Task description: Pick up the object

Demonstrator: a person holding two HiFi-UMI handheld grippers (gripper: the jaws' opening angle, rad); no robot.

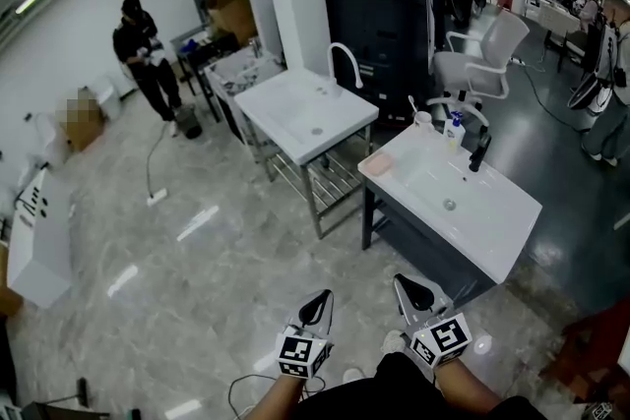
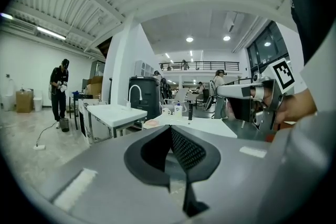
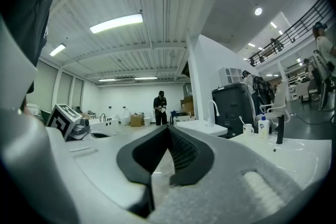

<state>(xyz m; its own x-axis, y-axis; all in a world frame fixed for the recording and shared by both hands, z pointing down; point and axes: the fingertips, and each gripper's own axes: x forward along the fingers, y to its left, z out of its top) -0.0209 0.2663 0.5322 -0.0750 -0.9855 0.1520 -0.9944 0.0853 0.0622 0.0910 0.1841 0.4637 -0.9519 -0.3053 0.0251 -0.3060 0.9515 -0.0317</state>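
Both grippers are held low in front of the person, over the grey floor, short of a white sink counter (image 1: 492, 221). My left gripper (image 1: 320, 300) is shut with nothing between its jaws; its own view shows the dark pads (image 2: 186, 149) meeting at the tips. My right gripper (image 1: 406, 285) is shut and empty too, its jaws touching in its own view (image 3: 168, 127). On the counter stand a pink soap dish (image 1: 379, 164), a cup with a toothbrush (image 1: 423, 120), a soap bottle (image 1: 453, 129) and a black faucet (image 1: 479, 152). All are well beyond both grippers.
A second white sink (image 1: 305, 113) with a white faucet stands further back. Behind it are a black cabinet (image 1: 384, 15) and a white office chair (image 1: 482, 64). A person in black (image 1: 148, 54) stands far left, other people at the back right. A cable (image 1: 153, 162) lies on the floor.
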